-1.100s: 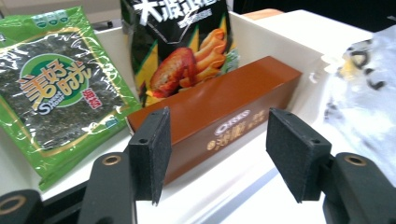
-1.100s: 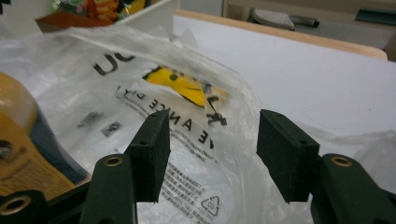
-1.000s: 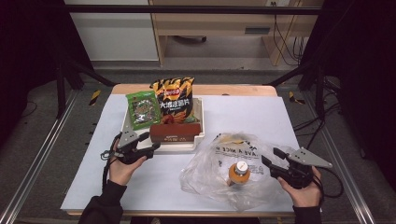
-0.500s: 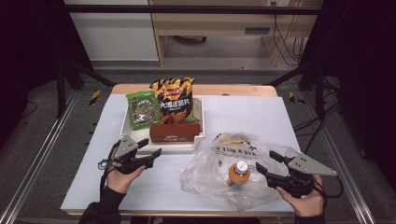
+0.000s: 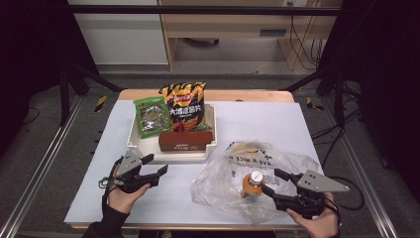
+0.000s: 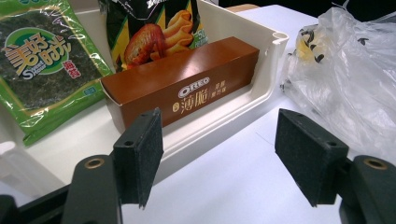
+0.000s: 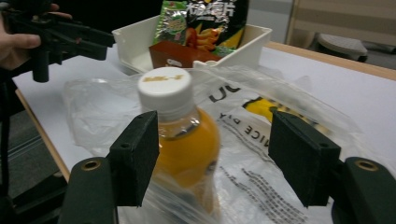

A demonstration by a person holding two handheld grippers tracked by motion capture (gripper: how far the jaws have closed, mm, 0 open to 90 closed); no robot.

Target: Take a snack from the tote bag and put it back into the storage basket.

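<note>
An orange-juice bottle point(image 5: 253, 184) with a white cap is seen standing upright on the bench point(image 5: 262, 119), wrapped in a clear plastic bag point(image 5: 257, 171) that lies crumpled around it. The right gripper point(image 5: 271, 184) is held just beside the bottle, on the side away from the white tray point(image 5: 210, 148), and its fingers point(image 7: 135, 158) are spread well apart; in the right gripper view the bottle point(image 7: 184, 140) stands between them, close to one finger, though contact cannot be made out. The left gripper point(image 5: 157, 166) is held over the bench just in front of the tray's near corner, its fingers point(image 6: 140, 156) likewise wide apart and closed on nothing. Within the tray, a brown Oreo box point(image 5: 185, 141) is laid along the near wall, and behind it a green seaweed packet point(image 5: 151, 116) and a black-and-orange chip bag point(image 5: 184, 106) are propped up. The plastic bag is found near the tray, toward its right front corner, without touching it.
</note>
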